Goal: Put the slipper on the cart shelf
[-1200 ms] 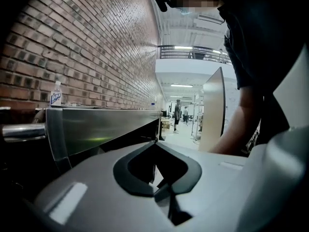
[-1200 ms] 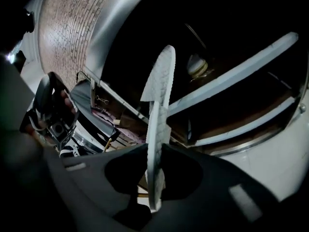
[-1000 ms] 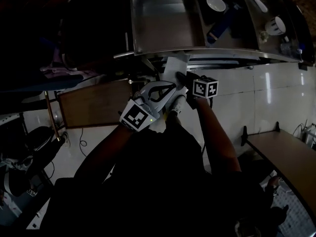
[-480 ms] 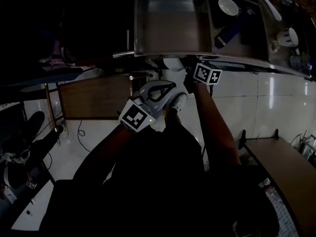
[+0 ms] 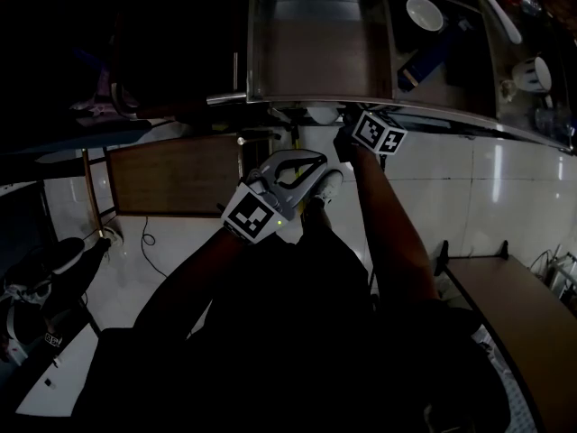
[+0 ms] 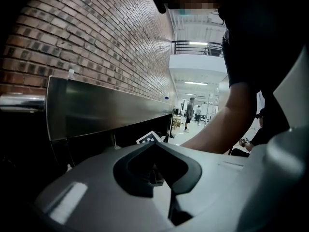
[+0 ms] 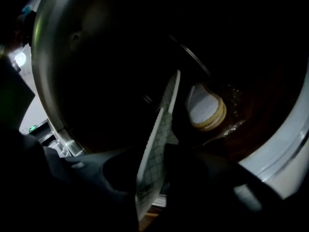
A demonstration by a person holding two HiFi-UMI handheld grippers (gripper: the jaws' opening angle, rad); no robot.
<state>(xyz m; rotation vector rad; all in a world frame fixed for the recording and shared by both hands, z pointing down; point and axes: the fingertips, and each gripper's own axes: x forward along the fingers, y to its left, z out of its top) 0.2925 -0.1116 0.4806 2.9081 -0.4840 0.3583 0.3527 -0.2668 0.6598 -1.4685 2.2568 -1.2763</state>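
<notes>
The white slipper stands on edge between the jaws of my right gripper, its patterned sole facing right. Those jaws are opening, with their pads still against it. In the head view only the right gripper's marker cube and a bit of the slipper show under the steel cart's top shelf. A second white slipper with a tan sole edge lies on the dark lower shelf ahead. My left gripper hangs shut and empty just before the cart, nearer the person.
The cart's top shelf carries a white bowl, a blue object and a white cup. A wooden panel stands left of the cart. A bench is at the right. Dark shoes lie on the floor at left.
My right gripper has pushed forward under the cart's top shelf, and the slipper has mostly gone out of the head view. The left gripper has stayed in place.
</notes>
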